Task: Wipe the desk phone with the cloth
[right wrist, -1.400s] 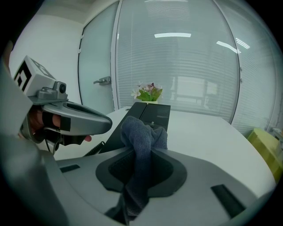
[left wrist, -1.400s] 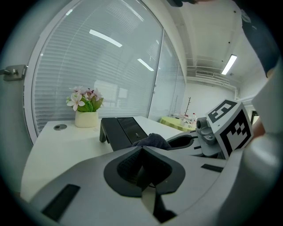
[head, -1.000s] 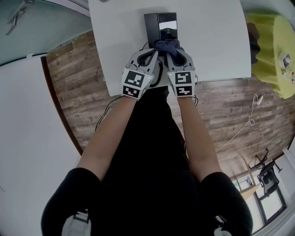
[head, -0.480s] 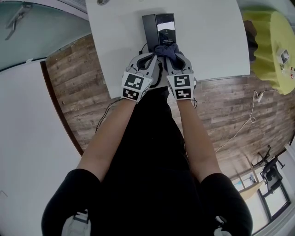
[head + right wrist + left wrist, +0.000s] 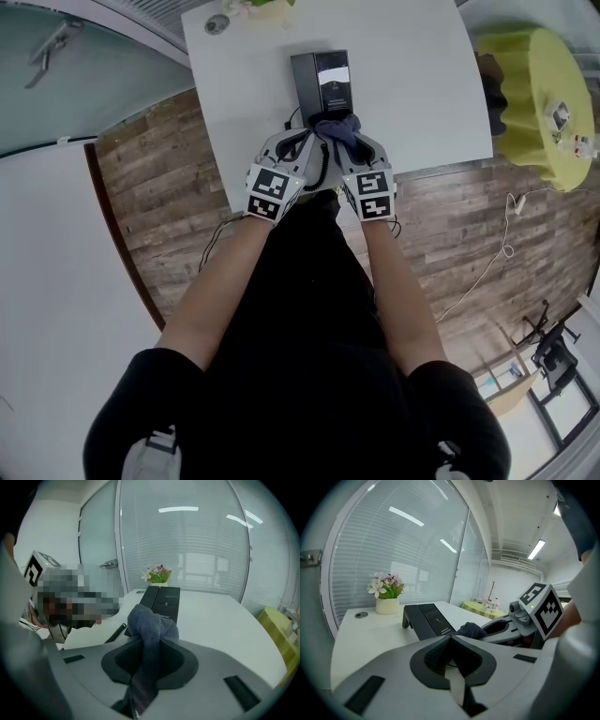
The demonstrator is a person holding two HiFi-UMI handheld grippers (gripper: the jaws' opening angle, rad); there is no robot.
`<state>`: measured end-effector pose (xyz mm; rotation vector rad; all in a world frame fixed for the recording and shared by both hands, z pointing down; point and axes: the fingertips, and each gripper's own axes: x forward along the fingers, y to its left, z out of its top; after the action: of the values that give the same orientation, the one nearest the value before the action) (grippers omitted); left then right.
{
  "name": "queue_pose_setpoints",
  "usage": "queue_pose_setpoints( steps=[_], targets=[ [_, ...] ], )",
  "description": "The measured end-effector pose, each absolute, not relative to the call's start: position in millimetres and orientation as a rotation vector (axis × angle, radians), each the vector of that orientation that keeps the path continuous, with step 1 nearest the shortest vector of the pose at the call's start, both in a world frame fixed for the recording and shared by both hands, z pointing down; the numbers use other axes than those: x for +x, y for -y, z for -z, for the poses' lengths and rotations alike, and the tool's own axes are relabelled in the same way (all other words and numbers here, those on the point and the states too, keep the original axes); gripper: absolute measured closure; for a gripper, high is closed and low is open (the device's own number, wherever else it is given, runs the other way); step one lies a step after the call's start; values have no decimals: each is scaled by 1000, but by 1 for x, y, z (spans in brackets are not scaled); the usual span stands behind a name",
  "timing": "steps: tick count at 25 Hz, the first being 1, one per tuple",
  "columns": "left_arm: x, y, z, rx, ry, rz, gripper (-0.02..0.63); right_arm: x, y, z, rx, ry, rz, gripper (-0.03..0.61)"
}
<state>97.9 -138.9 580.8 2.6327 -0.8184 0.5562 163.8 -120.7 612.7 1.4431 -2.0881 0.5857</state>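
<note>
The black desk phone (image 5: pixel 323 82) lies on the white desk (image 5: pixel 412 84), its long axis pointing away from me. A dark blue cloth (image 5: pixel 336 129) rests bunched on the phone's near end. My right gripper (image 5: pixel 349 139) is shut on that cloth (image 5: pixel 152 620), which rises between the jaws, with the phone (image 5: pixel 166 599) just beyond. My left gripper (image 5: pixel 305 141) is beside it on the left, jaws shut (image 5: pixel 451 637) with nothing clearly held. The left gripper view shows the phone (image 5: pixel 429 620), the cloth (image 5: pixel 471 630) and the right gripper (image 5: pixel 506 627) close by.
A white pot of flowers (image 5: pixel 387 604) stands at the desk's far edge, next to a round cable grommet (image 5: pixel 217 24). A coiled cord (image 5: pixel 115 632) runs off the phone's near left. A yellow-covered table (image 5: pixel 534 94) is to the right. Glass walls surround the desk.
The head view has shifted, so everything sits lower in the frame. Both grippers and the cloth stay at the phone's near end, the cloth perhaps drawn slightly toward me.
</note>
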Motion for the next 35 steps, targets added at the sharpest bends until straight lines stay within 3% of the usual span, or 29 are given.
queue_pose_setpoints(
  steps=[17, 35],
  targets=[
    [71, 184, -506, 2745, 897, -483, 603, 140, 174, -520, 1450, 2164, -337, 488],
    [61, 266, -510, 2614, 1133, -480, 603, 129, 276, -537, 1196, 2228, -149, 488]
  ],
)
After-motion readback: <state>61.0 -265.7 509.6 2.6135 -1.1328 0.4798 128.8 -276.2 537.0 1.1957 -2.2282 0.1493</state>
